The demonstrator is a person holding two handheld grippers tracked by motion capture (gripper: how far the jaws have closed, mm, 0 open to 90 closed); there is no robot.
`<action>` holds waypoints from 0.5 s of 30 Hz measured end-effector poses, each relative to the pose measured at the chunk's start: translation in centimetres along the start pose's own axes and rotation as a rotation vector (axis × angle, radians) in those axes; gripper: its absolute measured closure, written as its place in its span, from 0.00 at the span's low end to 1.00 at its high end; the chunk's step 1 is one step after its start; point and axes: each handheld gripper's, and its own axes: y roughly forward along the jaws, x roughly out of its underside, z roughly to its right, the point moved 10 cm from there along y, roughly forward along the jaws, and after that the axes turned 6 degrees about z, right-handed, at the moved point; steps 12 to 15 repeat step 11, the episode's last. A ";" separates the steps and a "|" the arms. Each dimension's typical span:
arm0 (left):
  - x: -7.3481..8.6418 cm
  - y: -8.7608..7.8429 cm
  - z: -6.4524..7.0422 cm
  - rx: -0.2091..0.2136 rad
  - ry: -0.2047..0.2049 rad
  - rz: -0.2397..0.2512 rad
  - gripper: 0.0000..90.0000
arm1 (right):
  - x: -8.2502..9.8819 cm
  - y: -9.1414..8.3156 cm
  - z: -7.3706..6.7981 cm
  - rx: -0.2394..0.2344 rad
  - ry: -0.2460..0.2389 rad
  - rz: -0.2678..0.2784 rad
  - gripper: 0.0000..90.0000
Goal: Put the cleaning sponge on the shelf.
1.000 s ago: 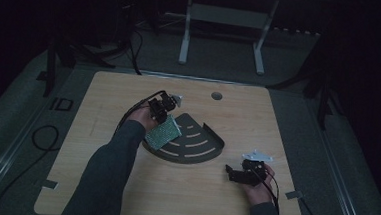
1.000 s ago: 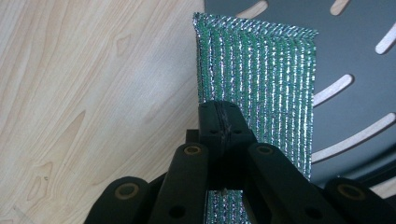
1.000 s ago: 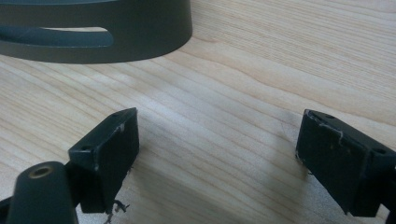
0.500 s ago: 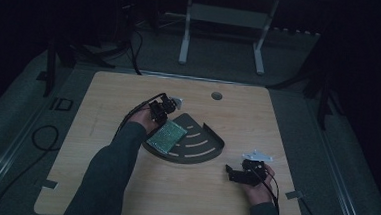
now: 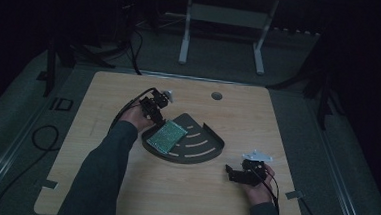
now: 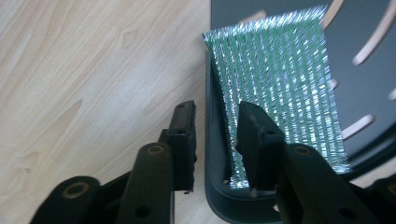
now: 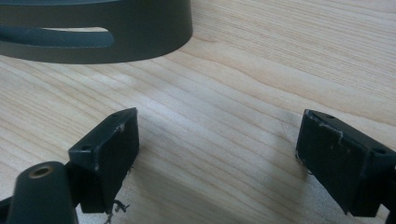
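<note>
Item: glittery green woven scouring pad [image 6: 275, 88], light and limp we judge (snag-prone), just released ahead of our spread left gripper [image 6: 215, 116]; pinch its near edge.

room: dim | floor [image 5: 16, 142]: grey | table [image 5: 277, 123]: light wood | frame [image 5: 224, 19]: white, behind

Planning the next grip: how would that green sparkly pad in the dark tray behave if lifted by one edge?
The pad probably flexes: one edge leans on the tray wall. It looks thin, likely light. Its ribbed surface should resist slipping.
</note>
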 end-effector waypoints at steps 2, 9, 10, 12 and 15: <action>0.4 -0.6 -0.3 0.024 -0.032 0.025 0.72 | 0.0 0.0 0.0 0.000 -0.001 0.000 0.14; 2.3 -1.9 -2.2 0.008 -0.124 0.109 0.65 | 0.0 0.0 0.0 0.000 -0.001 0.000 0.14; 2.5 -2.0 -2.4 0.012 -0.140 0.122 0.65 | 0.0 0.0 0.0 0.000 -0.001 0.000 0.14; 2.9 -2.0 -2.8 0.005 -0.160 0.128 0.65 | 0.0 0.0 0.0 0.000 -0.001 0.000 0.14; 2.9 -2.0 -2.8 0.005 -0.160 0.128 0.65 | 0.0 0.0 0.0 0.000 -0.001 0.000 0.14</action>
